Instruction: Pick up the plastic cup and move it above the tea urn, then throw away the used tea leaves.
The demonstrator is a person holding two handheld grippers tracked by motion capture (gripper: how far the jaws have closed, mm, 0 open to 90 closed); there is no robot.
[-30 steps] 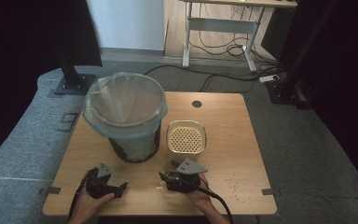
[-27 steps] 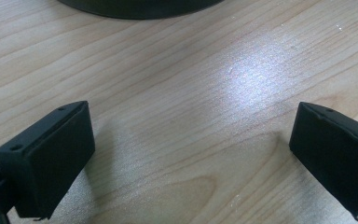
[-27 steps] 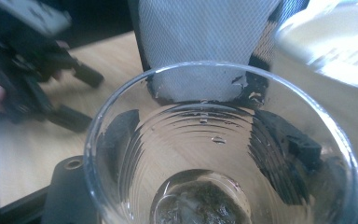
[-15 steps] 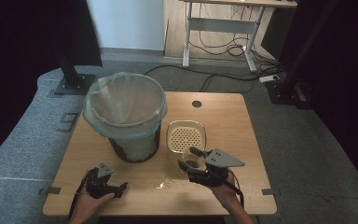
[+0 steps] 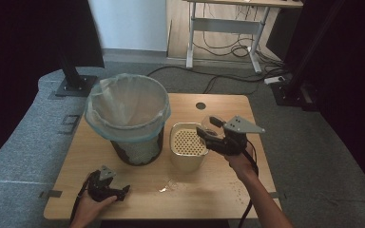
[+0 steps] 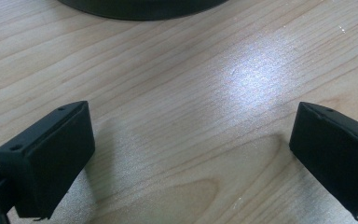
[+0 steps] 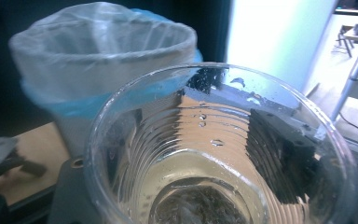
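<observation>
The right gripper [image 5: 212, 134] is up off the table, clamped around a clear plastic cup [image 7: 219, 154], holding it just over the cream strainer tub [image 5: 188, 147]. Liquid and dark dregs sit in the cup's bottom. The bag-lined bin [image 5: 127, 114] stands beside it. The left gripper [image 5: 108, 186] rests on the wooden table [image 5: 228, 190], jaws spread wide, nothing between them.

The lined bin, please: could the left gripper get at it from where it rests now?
Probably yes: the left gripper lies open on bare table, and nothing stands between it and the bin.
</observation>
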